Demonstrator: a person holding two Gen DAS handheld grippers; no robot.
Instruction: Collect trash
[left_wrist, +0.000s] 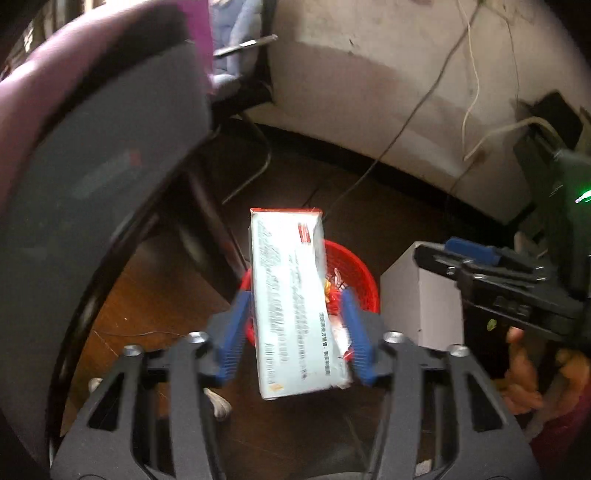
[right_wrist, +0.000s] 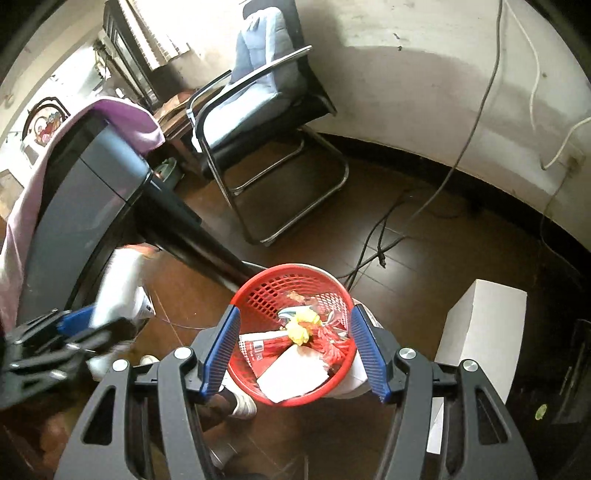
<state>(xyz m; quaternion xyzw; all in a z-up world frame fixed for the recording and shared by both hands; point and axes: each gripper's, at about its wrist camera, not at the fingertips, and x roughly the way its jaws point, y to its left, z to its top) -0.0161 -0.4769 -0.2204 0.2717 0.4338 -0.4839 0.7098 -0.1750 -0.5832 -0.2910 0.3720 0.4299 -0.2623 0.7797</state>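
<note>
While the white rectangular cardboard box with grey print and a red stripe (left_wrist: 295, 299) sits between the blue pads of the left tongs (left_wrist: 293, 332), the step in hand looks like the drop into the round red plastic mesh basket (right_wrist: 291, 332) on the dark wooden floor (right_wrist: 424, 266). Those tongs stand parted, with a gap showing at the right pad, so the box seems loose or slipping rather than pinched, directly over the basket. The right tongs (right_wrist: 295, 350) are open and empty, pointing steeply down, with the basket framed between and beyond their pads; paper, red wrappers and a yellow crumple (right_wrist: 301, 330) already lie inside. Next, the box probably needs only to fall clear, then both hands lift away. Just right of the right tongs stands a plain white carton (right_wrist: 480, 332).
</note>
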